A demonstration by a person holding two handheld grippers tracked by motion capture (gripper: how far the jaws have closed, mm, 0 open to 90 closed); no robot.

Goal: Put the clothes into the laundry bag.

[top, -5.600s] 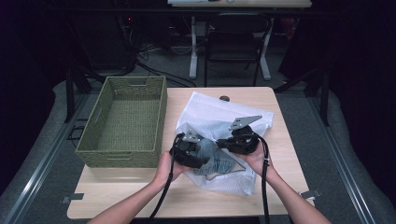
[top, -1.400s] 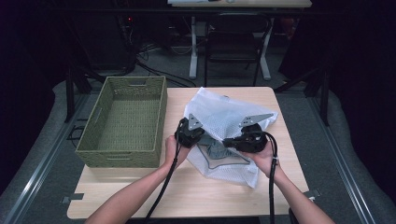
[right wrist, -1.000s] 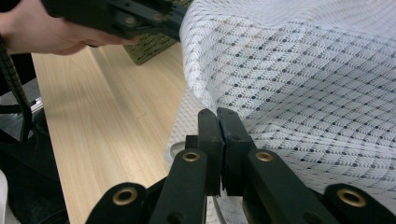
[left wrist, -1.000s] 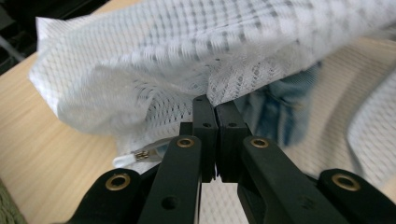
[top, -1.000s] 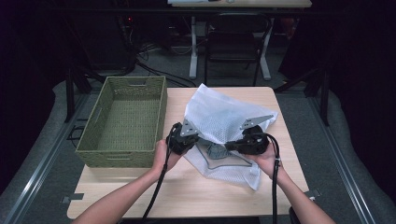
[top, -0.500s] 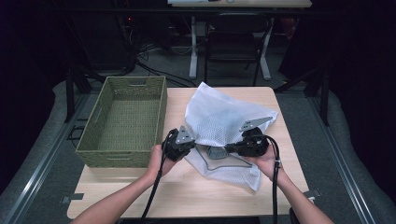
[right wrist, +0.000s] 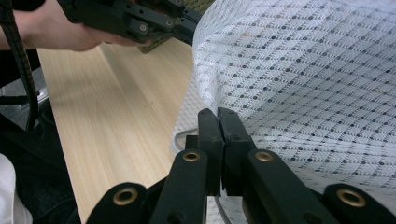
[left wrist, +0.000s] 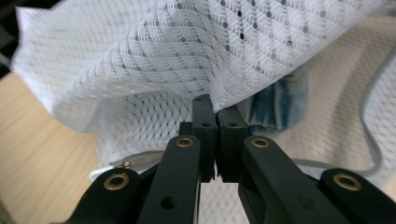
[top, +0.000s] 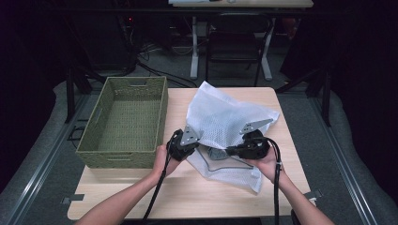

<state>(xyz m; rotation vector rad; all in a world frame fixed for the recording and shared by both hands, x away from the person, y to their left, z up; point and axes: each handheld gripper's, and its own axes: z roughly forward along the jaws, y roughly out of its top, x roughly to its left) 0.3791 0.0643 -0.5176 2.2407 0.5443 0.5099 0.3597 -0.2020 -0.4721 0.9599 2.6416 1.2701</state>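
A pale wooden desk stands in a dark room, a woven green rectangular basket at its 9 o'clock side. The white mesh laundry bag lies at centre, blue cloth showing inside. Both forearms enter from 6 o'clock; the left gripper and right gripper each have jaws clenched on the bag's mesh, lifting its near edge.

a green woven basket sits at the left of the wooden table, empty inside.

White mesh cloth bag, woven wicker basket, matt wood table.
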